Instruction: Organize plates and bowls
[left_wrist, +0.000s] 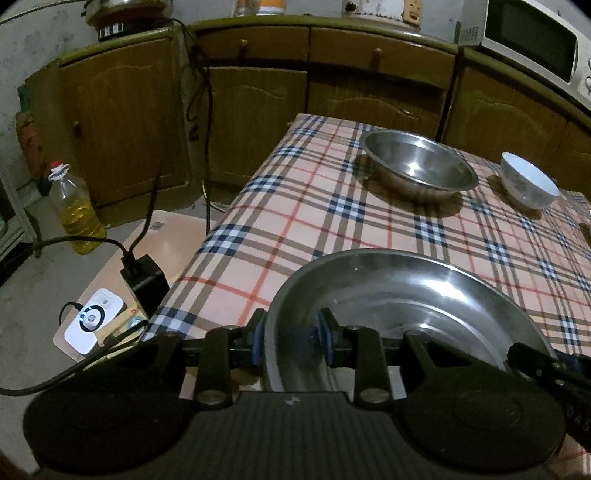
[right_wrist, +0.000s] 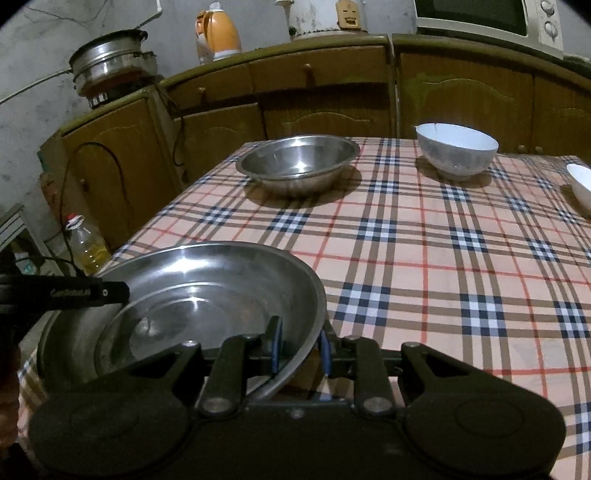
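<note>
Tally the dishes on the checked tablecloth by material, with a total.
Stainless steel basins: 2, the wide near basin gripped at its rim, and the far steel bowl.
White ceramic bowls: 2, one in full view, one cut off at the frame edge.
Total: 4

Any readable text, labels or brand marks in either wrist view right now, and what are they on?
No text reads clearly.
Left gripper arm: pale lettering, too blurred.
Right gripper arm: "D A S", partly cut off, uncertain.
Carton beside the microwave: print too small.
Oil bottle: no readable label.
</note>
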